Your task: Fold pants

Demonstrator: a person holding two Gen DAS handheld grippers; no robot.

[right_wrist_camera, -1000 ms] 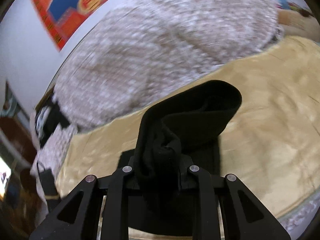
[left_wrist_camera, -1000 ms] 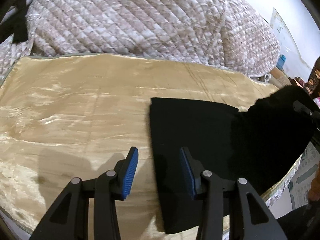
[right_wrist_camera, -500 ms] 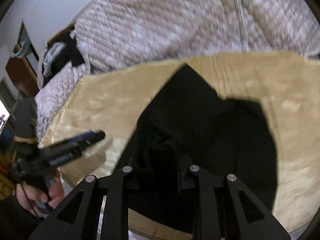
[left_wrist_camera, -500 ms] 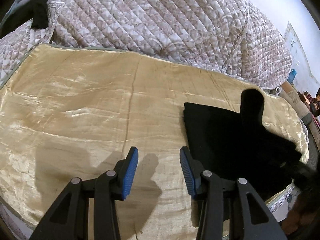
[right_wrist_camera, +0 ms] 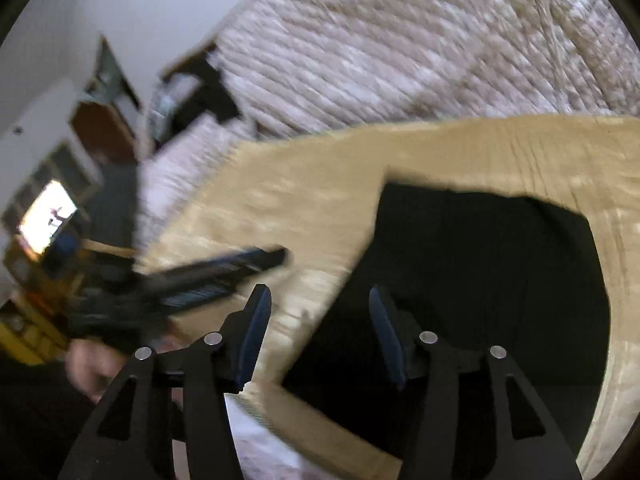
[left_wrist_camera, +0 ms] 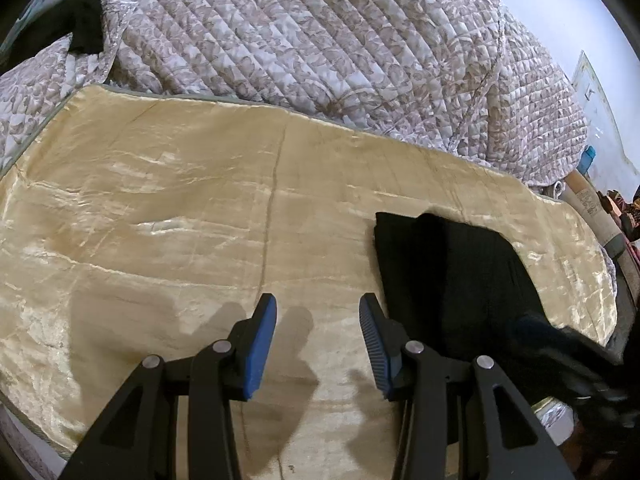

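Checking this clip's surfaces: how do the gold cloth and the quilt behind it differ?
The gold cloth lies flat and smooth, while the quilt is heaped up in a mound. The gold cloth is plain and shiny; the quilt is stitched in rows with a brown and white leaf pattern. The black pants lie on the gold cloth, not on the quilt. Both are bedding fabrics, side by side.

My left gripper (left_wrist_camera: 318, 344) is black plastic, its two fingers (left_wrist_camera: 262, 344) faced with ribbed blue pads and pinned by silver screws. My right gripper (right_wrist_camera: 320, 336) matches. The blurred hand (right_wrist_camera: 86, 368) seems bare, though I can't be sure.
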